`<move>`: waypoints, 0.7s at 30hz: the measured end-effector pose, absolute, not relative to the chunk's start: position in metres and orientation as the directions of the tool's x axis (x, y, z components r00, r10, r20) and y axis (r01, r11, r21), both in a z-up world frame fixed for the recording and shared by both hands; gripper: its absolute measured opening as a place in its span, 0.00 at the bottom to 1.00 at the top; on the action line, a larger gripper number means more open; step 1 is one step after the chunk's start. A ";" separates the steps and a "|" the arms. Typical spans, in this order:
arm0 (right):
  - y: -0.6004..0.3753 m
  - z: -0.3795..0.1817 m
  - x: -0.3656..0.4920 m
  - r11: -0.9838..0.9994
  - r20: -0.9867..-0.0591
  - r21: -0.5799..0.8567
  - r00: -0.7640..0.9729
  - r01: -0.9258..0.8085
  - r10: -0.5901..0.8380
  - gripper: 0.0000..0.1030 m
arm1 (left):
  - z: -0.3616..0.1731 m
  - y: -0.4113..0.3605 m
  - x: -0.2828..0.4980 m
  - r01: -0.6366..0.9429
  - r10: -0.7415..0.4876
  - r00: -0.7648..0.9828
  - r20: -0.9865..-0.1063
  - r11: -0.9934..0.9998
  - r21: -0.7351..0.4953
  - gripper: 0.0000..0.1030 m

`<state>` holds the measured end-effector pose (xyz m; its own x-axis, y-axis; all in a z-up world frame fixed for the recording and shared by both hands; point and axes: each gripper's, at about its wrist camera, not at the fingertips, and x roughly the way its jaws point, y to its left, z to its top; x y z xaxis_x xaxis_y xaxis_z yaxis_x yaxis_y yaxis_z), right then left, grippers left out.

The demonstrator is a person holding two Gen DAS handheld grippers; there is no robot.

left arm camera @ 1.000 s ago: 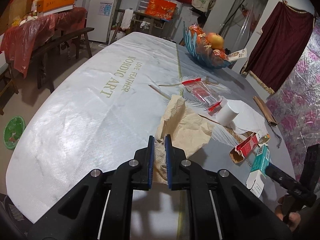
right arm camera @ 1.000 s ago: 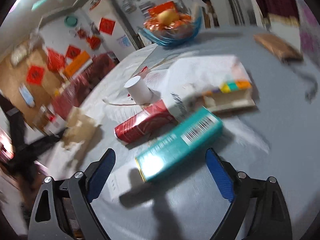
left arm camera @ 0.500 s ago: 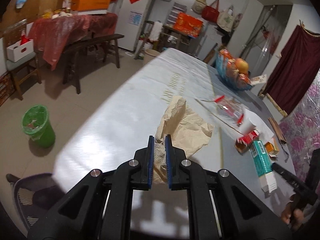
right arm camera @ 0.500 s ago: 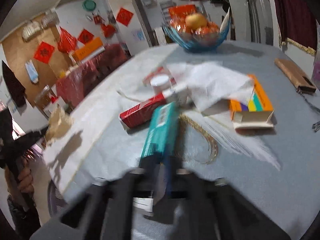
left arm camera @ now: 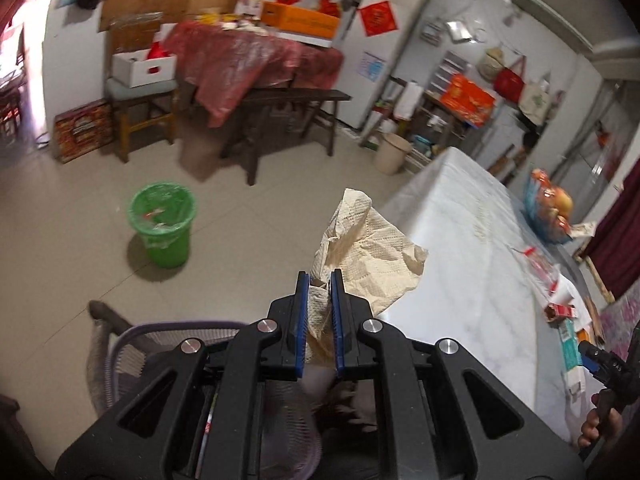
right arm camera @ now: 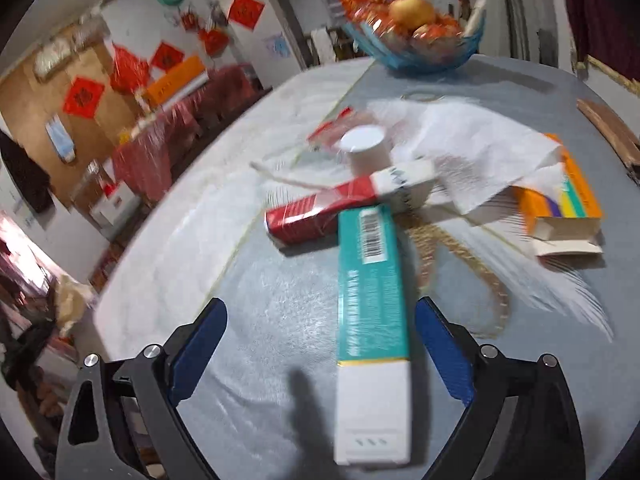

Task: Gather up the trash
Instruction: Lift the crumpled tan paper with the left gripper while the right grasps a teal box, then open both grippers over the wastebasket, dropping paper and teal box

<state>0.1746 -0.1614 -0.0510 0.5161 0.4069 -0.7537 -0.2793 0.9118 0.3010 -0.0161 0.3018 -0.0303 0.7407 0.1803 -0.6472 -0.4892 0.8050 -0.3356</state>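
My left gripper [left arm camera: 319, 280] is shut on a crumpled tan paper napkin [left arm camera: 368, 248] and holds it in the air off the table's edge, above the floor. A green trash bin [left arm camera: 162, 222] with a liner stands on the floor to the left. My right gripper [right arm camera: 320, 320] is open, its fingers on either side of a teal and white box [right arm camera: 370, 276] lying on the table. A red box [right arm camera: 320, 210], a white paper cup [right arm camera: 366, 150], white tissue paper [right arm camera: 460, 140] and an orange box [right arm camera: 560, 204] lie just beyond.
A blue fruit bowl [right arm camera: 416, 36] stands at the table's far end. A mesh chair [left arm camera: 160, 344] sits under my left gripper. A bench and a red-covered table [left arm camera: 256, 64] stand across the tiled floor. The white tablecloth [left arm camera: 472, 264] covers the table.
My left gripper lifted the napkin off the table and swung left toward the floor and bin. My right gripper now straddles the teal box lengthwise with its fingers open.
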 end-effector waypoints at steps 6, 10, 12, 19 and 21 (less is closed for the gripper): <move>-0.137 -0.054 0.173 0.938 -0.773 0.166 0.550 -0.304 0.315 0.31 | -0.061 0.335 -0.047 -0.559 0.186 0.694 -0.696 0.748 -0.358 0.12; -0.145 -0.042 0.167 0.928 -0.741 0.229 0.565 -0.294 0.362 0.31 | -0.075 0.347 -0.053 -0.586 0.178 0.672 -0.719 0.721 -0.370 0.12; -0.148 -0.029 0.161 0.906 -0.701 0.283 0.577 -0.314 0.419 0.31 | -0.077 0.349 -0.051 -0.590 0.175 0.670 -0.721 0.716 -0.374 0.12; -0.114 0.016 0.129 0.740 -0.560 0.389 0.497 -0.548 0.663 0.31 | -0.084 0.349 -0.051 -0.590 0.166 0.662 -0.731 0.717 -0.371 0.12; -0.094 0.016 0.123 0.671 -0.547 0.431 0.417 -0.604 0.726 0.31 | -0.085 0.347 -0.049 -0.592 0.163 0.651 -0.741 0.721 -0.361 0.12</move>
<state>0.1229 -0.0943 0.0164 0.4171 0.7261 -0.5467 -0.6037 0.6710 0.4305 -0.0494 0.3466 -0.0853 0.6514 0.1635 -0.7409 -0.5917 0.7206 -0.3613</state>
